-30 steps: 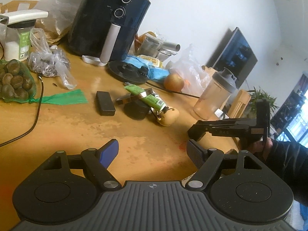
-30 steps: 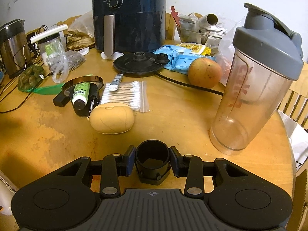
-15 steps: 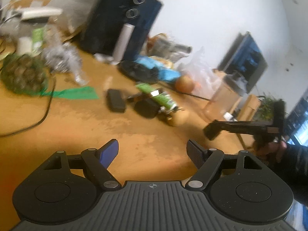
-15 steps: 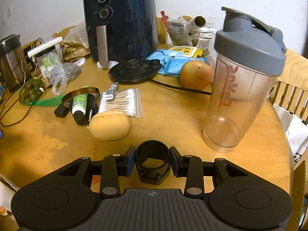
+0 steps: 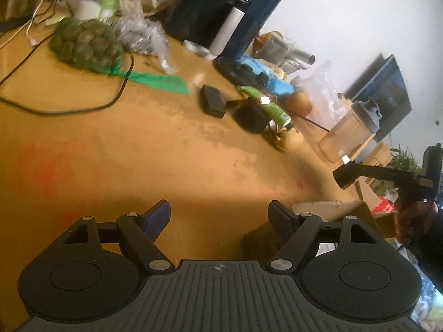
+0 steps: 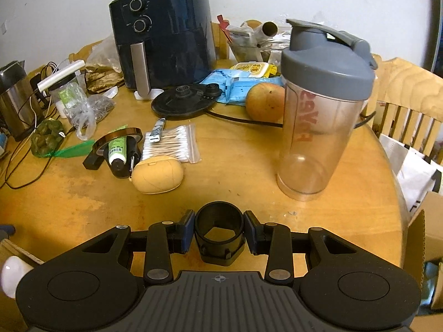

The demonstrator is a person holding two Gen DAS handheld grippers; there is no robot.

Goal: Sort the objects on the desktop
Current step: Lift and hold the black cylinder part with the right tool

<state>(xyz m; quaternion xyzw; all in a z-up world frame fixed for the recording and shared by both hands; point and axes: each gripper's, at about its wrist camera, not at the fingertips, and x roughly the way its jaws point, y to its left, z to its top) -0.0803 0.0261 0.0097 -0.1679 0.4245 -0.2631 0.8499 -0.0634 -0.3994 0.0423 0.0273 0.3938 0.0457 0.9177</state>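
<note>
My right gripper (image 6: pixel 218 231) is shut on a short black ring-shaped cylinder (image 6: pixel 219 232) and holds it above the near edge of the wooden table (image 6: pixel 235 177). My left gripper (image 5: pixel 220 217) is open and empty over the table's near left part. The right gripper shows in the left wrist view (image 5: pixel 343 178) at the far right, beyond the table edge. On the table lie a tan egg-shaped case (image 6: pixel 157 174), a green tube (image 6: pixel 116 149) on a black holder, a bag of cotton swabs (image 6: pixel 171 144), and a black block (image 5: pixel 211 101).
A shaker bottle (image 6: pixel 318 110) stands right of centre. A dark air fryer (image 6: pixel 163 33), kettle base (image 6: pixel 184 103), apple (image 6: pixel 264 101), blue packets (image 6: pixel 235 85) and a net of nuts (image 5: pixel 85 43) crowd the back. A cardboard box (image 5: pixel 332 215) sits below the table edge.
My left gripper has pulled back and tilted, so the table objects look farther away. My right gripper has drawn back and risen with the black cylinder still held.
</note>
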